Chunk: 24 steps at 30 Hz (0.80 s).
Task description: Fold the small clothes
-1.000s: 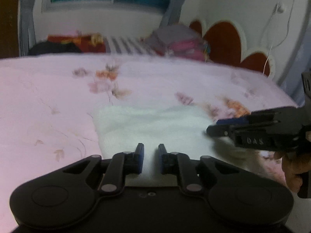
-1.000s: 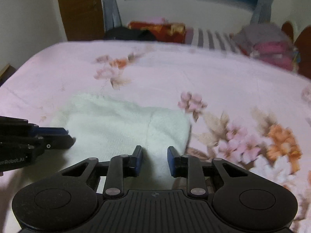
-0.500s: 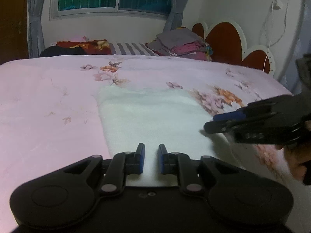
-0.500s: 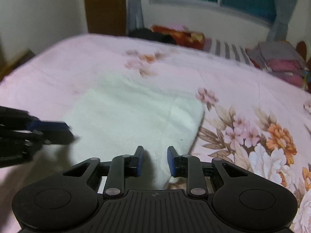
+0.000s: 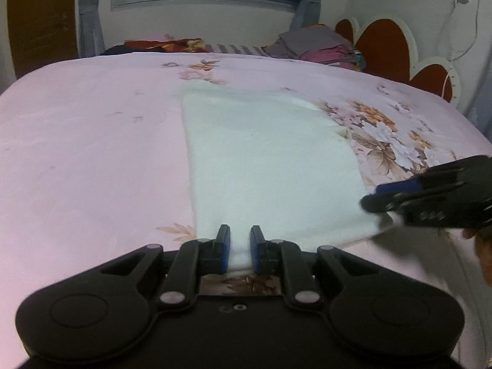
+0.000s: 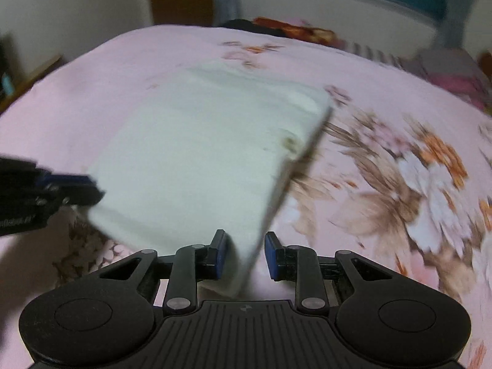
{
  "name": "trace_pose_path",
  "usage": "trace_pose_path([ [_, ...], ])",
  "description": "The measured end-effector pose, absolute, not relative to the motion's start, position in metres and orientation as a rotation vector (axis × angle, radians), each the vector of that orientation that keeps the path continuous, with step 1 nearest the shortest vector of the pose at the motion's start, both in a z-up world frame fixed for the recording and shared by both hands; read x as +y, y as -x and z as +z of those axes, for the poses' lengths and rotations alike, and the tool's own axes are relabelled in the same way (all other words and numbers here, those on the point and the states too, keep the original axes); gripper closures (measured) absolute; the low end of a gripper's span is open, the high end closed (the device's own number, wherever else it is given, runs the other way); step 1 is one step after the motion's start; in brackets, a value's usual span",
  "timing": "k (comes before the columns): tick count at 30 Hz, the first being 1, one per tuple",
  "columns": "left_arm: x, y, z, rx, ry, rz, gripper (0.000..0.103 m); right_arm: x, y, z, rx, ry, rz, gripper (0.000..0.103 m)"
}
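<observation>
The white cloth (image 5: 270,166) is lying on the pink flowered bedcover (image 5: 92,153), with its near edge being lifted off the bed by both claws. It is looking like a thin, fleecy garment or small blanket, already doubled at least once; which kind of clothing it is I cannot tell.

The left gripper (image 5: 240,247) is pinching the near-left corner: the cloth is filling the narrow gap between the blue pads (image 5: 226,246). In its view the right gripper (image 5: 373,201) is coming in from the right side, closed flat on the near-right corner. In the right wrist view, the right gripper (image 6: 246,253) is having the cloth edge against its left pad, while a gap is showing beside its right pad, so this hold is seeming less sure. The left gripper (image 6: 98,195) is appearing there at the far left, on the other corner.

In my judgement the cloth is light, soft and limp. It is sagging between the two holds and is giving no stiffness, so it is best taken at the corners, deep between the pads. It is not fragile, but a shallow pinch may slip.

Its long axis is running straight ahead from the claws, toward the window; the short near edge is stretching across, from one claw to the other.
</observation>
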<state>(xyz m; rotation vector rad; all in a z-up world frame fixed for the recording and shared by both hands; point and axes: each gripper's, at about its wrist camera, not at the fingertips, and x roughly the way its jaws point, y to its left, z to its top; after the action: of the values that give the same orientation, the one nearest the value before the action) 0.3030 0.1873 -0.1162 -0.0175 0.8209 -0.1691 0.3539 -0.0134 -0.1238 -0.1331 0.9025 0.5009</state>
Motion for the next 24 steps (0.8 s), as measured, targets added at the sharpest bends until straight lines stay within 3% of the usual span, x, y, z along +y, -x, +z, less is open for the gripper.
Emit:
trace_pose_path([
  [7, 0.178, -0.273, -0.100, 0.782, 0.017, -0.143, 0.089, -0.039, -0.321, -0.090, 0.836, 0.048, 0.486, 0.076],
  [16, 0.156, -0.214, -0.072, 0.715, 0.010, -0.126, 0.075, -0.068, -0.259, -0.055, 0.778, -0.055, 0.468, 0.076],
  [18, 0.152, -0.197, -0.065, 0.695, 0.014, -0.121, 0.063, -0.073, -0.242, -0.049, 0.765, -0.059, 0.458, 0.076],
  [20, 0.148, -0.179, -0.057, 0.654, 0.017, -0.085, 0.004, -0.079, -0.224, -0.042, 0.761, -0.064, 0.443, 0.076],
  [23, 0.140, -0.151, -0.043, 0.593, -0.008, -0.025, 0.001, -0.087, -0.197, -0.035, 0.771, -0.063, 0.414, 0.072],
  [24, 0.138, -0.145, -0.040, 0.598, -0.013, -0.019, 0.001, -0.090, -0.190, -0.033, 0.770, -0.064, 0.406, 0.050],
])
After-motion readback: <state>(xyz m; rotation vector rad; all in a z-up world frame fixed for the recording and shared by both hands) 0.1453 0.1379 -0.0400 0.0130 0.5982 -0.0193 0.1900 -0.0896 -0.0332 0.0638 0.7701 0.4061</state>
